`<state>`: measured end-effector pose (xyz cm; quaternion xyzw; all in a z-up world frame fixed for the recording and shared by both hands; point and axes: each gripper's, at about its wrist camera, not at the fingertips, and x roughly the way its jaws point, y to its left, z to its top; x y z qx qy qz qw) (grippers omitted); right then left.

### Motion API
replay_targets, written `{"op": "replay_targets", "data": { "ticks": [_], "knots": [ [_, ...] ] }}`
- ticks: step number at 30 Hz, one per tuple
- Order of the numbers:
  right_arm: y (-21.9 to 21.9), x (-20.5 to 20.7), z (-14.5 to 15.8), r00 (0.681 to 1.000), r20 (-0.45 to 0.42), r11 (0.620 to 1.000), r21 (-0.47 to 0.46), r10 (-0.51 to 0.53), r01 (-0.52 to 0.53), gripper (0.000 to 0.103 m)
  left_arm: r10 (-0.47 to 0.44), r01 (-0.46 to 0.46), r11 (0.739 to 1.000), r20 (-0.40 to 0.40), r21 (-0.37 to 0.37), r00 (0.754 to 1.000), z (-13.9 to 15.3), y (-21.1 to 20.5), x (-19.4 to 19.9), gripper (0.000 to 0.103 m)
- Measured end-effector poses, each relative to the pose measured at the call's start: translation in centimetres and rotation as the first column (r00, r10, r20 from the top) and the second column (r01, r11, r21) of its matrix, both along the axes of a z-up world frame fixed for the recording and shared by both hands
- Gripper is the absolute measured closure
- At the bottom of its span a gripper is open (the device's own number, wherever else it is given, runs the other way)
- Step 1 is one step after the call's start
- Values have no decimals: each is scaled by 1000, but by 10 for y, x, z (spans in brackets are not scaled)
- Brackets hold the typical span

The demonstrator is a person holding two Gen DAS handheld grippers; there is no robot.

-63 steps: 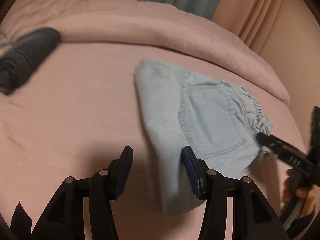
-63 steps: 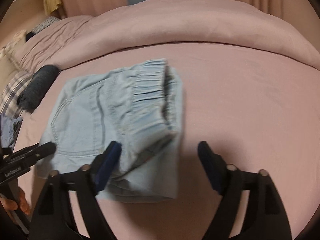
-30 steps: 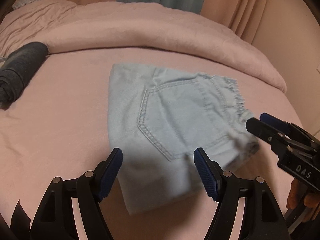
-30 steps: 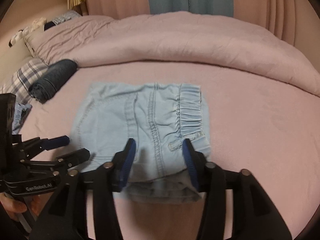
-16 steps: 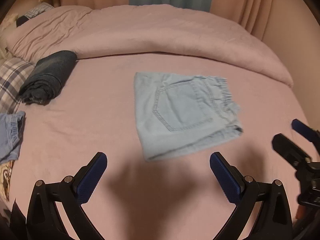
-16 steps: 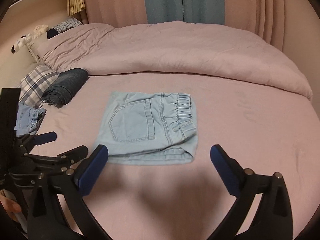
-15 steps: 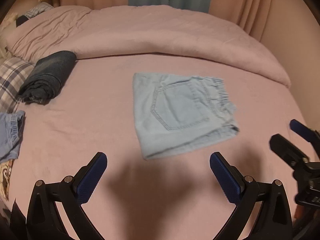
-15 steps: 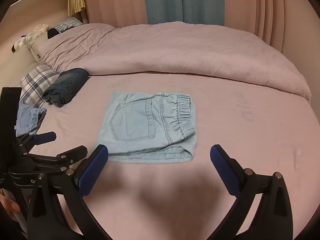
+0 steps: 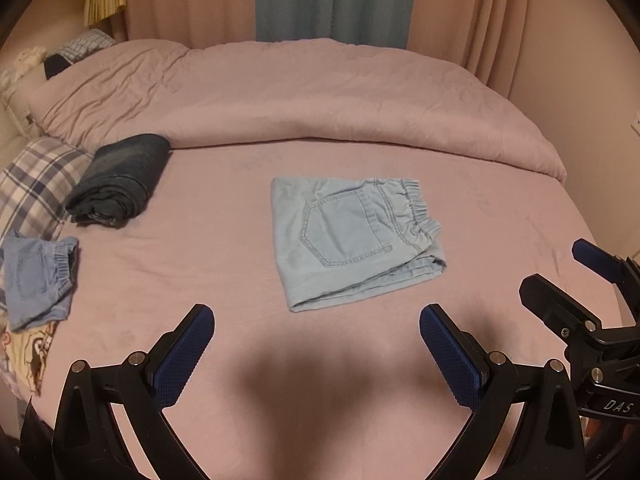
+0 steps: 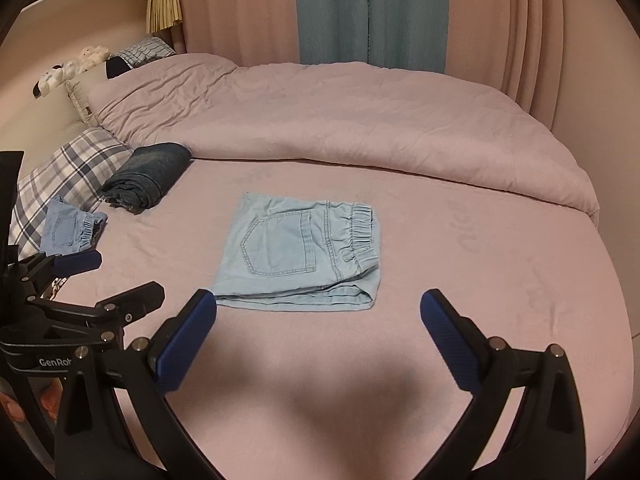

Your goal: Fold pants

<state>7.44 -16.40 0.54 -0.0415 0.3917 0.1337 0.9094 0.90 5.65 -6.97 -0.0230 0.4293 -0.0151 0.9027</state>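
Observation:
Light blue denim pants [image 9: 352,240] lie folded into a flat rectangle on the pink bed sheet [image 9: 240,360], back pocket up, elastic waistband to the right. They also show in the right wrist view [image 10: 300,254]. My left gripper [image 9: 316,344] is open and empty, held back from the pants' near edge. My right gripper [image 10: 318,332] is open and empty, also short of the near edge. Each gripper shows in the other's view, the right one [image 9: 568,292] at the right edge and the left one [image 10: 92,280] at the left.
A rolled dark denim garment [image 9: 118,176] lies at the left by a plaid pillow [image 9: 32,184]. Another folded blue garment [image 9: 36,276] lies at the left edge. A bunched pink duvet [image 9: 300,100] runs across the far side, curtains behind.
Both grippers let go of the pants, opened wide and pulled back and up from them. The pants now lie folded and still on the sheet.

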Motion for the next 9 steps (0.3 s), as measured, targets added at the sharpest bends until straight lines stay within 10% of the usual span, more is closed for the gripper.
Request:
{"op": "replay_targets", "data": {
  "ticks": [9],
  "knots": [
    [0,-7,9,1000,17,1000,10,-2,2,0,7,-7,1000,17,9,1000,7,-4,-5,1]
  ]
}}
